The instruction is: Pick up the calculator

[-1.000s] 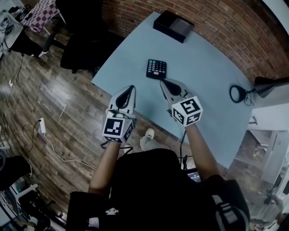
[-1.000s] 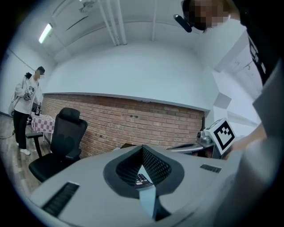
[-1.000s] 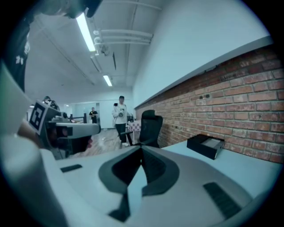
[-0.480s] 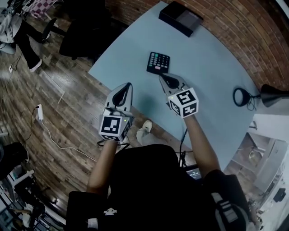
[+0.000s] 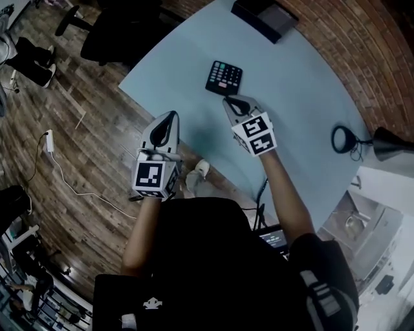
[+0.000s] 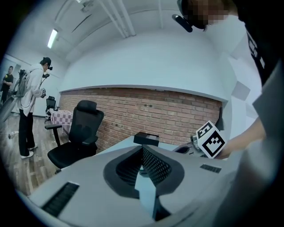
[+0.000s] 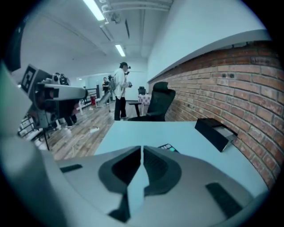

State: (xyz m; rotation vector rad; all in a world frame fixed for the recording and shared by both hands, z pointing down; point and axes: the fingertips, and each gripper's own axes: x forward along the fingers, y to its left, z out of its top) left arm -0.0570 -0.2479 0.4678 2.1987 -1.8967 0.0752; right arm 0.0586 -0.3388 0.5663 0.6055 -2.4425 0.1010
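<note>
The calculator [image 5: 224, 77], black with coloured keys, lies flat on the light blue table [image 5: 297, 90] near its left edge. My right gripper [image 5: 228, 100] hangs just short of the calculator's near edge and points at it, jaws shut and empty. In the right gripper view, my right gripper [image 7: 142, 148] has its closed tips in front of the calculator [image 7: 167, 147], which peeks out beyond them. My left gripper [image 5: 172, 115] is over the table's near left edge, well left of the calculator. Seen in its own view, the left gripper [image 6: 142, 150] is shut with nothing held.
A black box [image 5: 265, 16] sits at the table's far end by the brick wall. A black desk lamp [image 5: 344, 138] stands at the right. An office chair [image 5: 123, 32] is beside the table's left side, and a cable [image 5: 71, 187] runs across the wooden floor. People [image 6: 30, 111] stand far off.
Both grippers have sunk toward the table, the right one more, and it now tilts further down at the calculator. Both pairs of jaws stayed shut.
</note>
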